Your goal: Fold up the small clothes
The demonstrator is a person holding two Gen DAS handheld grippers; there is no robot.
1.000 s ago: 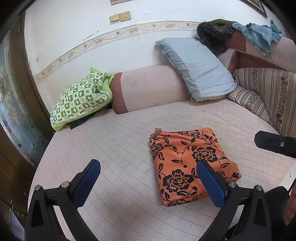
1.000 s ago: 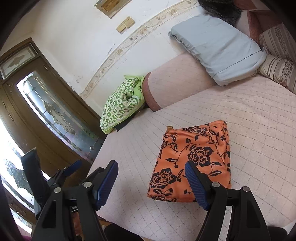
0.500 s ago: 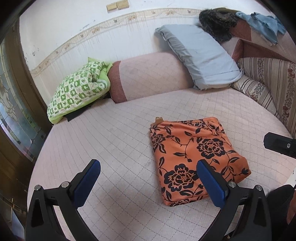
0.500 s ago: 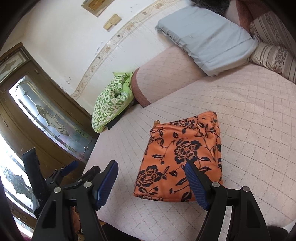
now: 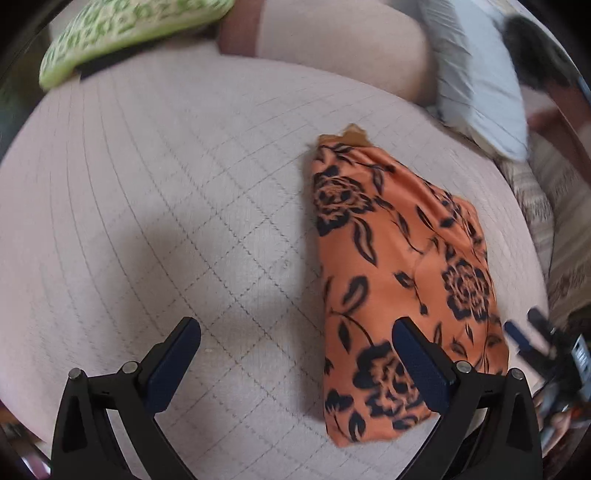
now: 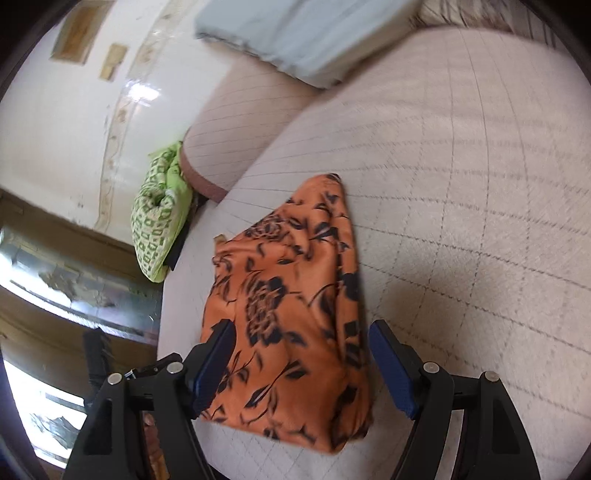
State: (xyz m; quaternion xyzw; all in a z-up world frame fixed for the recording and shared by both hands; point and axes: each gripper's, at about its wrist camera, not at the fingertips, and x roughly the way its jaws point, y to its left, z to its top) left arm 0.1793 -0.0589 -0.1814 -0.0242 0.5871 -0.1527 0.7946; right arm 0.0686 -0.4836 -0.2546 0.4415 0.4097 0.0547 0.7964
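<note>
Motion blur smears the grey pillow (image 6: 295,33) and wall frame (image 6: 74,35).

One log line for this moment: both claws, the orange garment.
left claw: open, empty | right claw: open, straddling near edge | orange black-flowered folded garment: flat on pink quilted bed cover | grasp: not made

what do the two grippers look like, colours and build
Both look alike: the left gripper and the right gripper each have a matte black plastic frame with triangular cut-outs and silver round pins at the joints. The fingers are flat, angled paddles faced with dark blue textured pads. No cables, markings or sleeves show.
</note>
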